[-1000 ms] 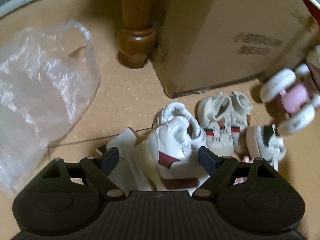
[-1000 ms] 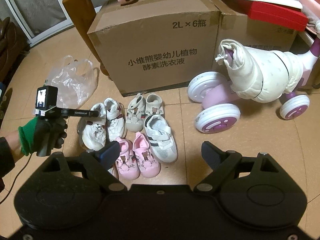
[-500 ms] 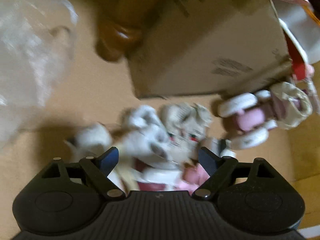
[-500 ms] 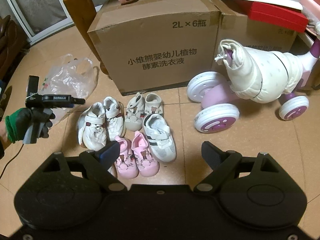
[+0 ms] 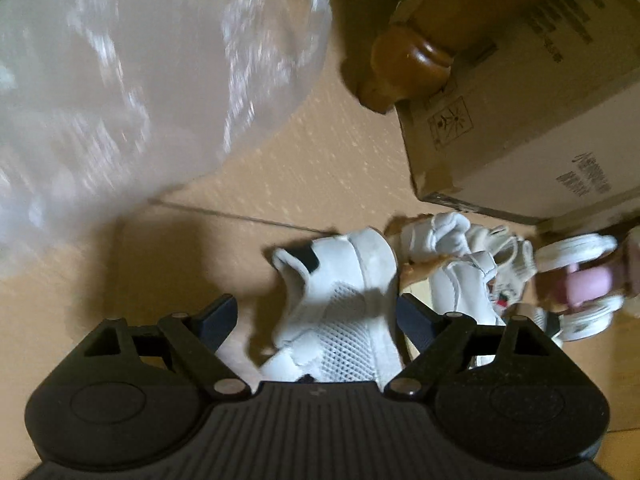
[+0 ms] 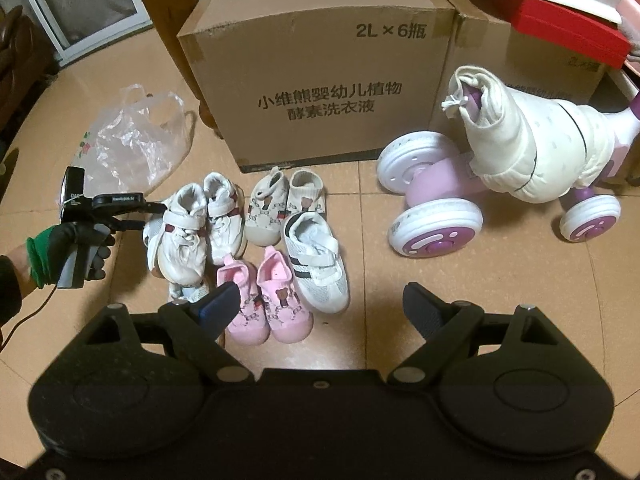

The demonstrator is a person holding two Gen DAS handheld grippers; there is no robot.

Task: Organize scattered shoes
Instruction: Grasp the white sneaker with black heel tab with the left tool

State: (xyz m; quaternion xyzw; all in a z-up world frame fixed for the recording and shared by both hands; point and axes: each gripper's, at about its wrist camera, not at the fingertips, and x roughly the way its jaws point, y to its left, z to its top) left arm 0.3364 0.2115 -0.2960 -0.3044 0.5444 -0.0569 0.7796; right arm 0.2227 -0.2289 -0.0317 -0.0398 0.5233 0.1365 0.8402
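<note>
left gripper (image 6: 154,214): fingers spread, empty, at the white pair's (image 6: 196,226) 9 o'clock | right gripper (image 6: 316,306): fingers wide, empty | shoes clustered on floor at the cardboard box's (image 6: 320,80) 6 o'clock; mesh shoe (image 6: 316,260) unpaired | risk: left fingers nudge the white pair askew, or snag the plastic bag (image 6: 132,148).

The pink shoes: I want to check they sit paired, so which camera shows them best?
The right wrist view. The pink shoes lie side by side, toes toward the camera, in front of the cardboard box, only the left one's edge hidden by a gripper finger. The left wrist view is blurred and filled by a white mesh shoe; no pink shoes are recognisable there.
</note>
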